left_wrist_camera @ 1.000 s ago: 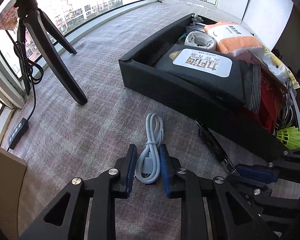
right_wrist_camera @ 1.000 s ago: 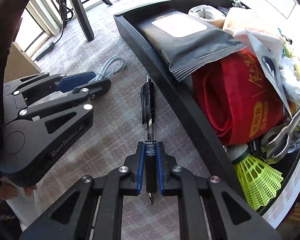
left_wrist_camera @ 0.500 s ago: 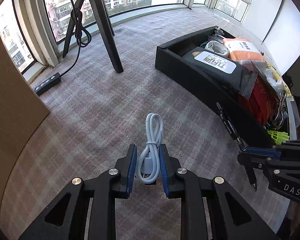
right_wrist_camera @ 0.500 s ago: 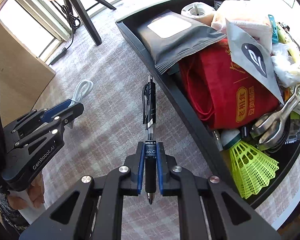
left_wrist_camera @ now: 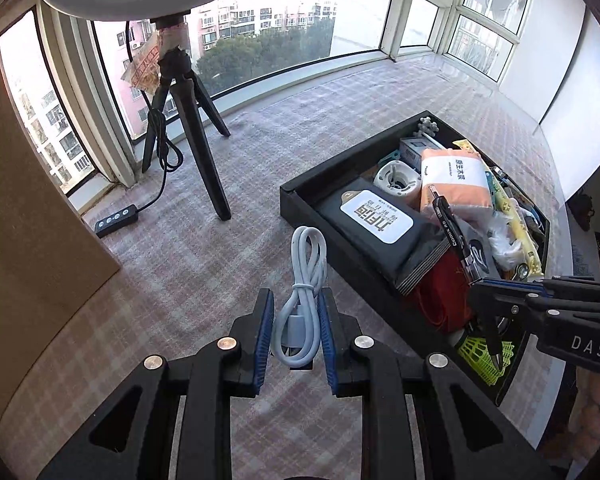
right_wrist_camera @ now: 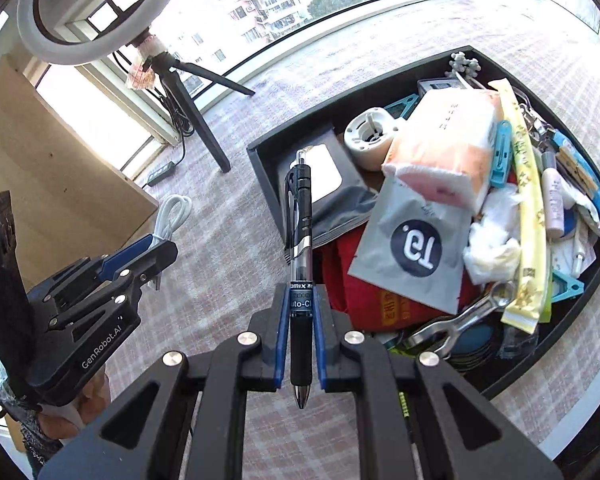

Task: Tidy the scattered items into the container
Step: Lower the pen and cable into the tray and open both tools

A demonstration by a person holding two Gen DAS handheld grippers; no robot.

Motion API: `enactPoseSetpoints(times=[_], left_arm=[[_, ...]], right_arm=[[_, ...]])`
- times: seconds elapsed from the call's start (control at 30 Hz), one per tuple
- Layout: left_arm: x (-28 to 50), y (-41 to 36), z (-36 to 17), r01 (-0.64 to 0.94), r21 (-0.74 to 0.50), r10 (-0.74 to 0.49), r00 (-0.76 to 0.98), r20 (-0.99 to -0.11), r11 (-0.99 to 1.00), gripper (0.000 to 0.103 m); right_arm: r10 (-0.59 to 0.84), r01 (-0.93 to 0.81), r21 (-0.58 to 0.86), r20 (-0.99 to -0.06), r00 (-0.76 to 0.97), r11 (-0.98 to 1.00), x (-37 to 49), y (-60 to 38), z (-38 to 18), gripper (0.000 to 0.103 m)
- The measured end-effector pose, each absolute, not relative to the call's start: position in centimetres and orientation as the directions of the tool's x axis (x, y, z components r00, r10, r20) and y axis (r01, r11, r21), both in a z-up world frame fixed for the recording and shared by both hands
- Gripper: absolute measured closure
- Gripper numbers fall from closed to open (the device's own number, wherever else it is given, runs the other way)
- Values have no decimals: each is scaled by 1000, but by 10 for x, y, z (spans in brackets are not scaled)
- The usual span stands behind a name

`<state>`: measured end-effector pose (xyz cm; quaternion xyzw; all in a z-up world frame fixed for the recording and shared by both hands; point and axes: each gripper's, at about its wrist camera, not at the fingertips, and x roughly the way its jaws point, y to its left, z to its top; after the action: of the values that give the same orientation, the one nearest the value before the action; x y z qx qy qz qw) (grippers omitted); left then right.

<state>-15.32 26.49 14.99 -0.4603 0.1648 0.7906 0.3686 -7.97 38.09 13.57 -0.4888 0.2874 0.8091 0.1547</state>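
My left gripper (left_wrist_camera: 294, 334) is shut on a coiled white cable (left_wrist_camera: 302, 280) and holds it in the air above the plaid carpet, left of the black container (left_wrist_camera: 320, 216). My right gripper (right_wrist_camera: 300, 334) is shut on a black pen (right_wrist_camera: 299, 220), raised above the container's near-left edge. The container (right_wrist_camera: 268, 184) is full of several items: a black wipes pack (left_wrist_camera: 374, 220), an orange tissue pack (right_wrist_camera: 444, 144), a grey sachet (right_wrist_camera: 412, 248), a red bag (right_wrist_camera: 376, 300). The left gripper with the cable shows in the right wrist view (right_wrist_camera: 148, 248); the right gripper and pen show in the left wrist view (left_wrist_camera: 480, 292).
A ring light on a black tripod (left_wrist_camera: 196, 136) stands by the window at the back left, with its cable and remote (left_wrist_camera: 116, 220) on the carpet. A brown cardboard box (left_wrist_camera: 28, 208) stands at the left. A yellow shuttlecock (left_wrist_camera: 482, 356) lies in the container's near corner.
Both grippers have risen well above the carpet with the cable and pen held. The right gripper has moved over the container's near-left edge; the container now appears farther below.
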Motion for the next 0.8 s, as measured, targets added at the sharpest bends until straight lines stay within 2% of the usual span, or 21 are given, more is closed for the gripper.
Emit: enactPoseSetpoints(times=[0.17, 0.3, 0.7, 0.8], left_arm=[[-137, 308, 162, -714, -120, 454, -297, -840, -689, 82], [-130, 344, 167, -686, -130, 446, -306, -841, -716, 82], [-123, 424, 169, -650, -107, 411, -336, -847, -752, 82], [-126, 432, 166, -636, -104, 403, -346, -847, -764, 81]], right_arm=[[8, -543, 291, -877, -481, -788, -34, 448, 170, 92], [44, -561, 269, -875, -482, -782, -28, 496, 176, 92], [88, -513, 163, -898, -431, -843, -53, 605, 186, 92], [46, -440, 162, -904, -426, -883, -66, 611, 183, 91]])
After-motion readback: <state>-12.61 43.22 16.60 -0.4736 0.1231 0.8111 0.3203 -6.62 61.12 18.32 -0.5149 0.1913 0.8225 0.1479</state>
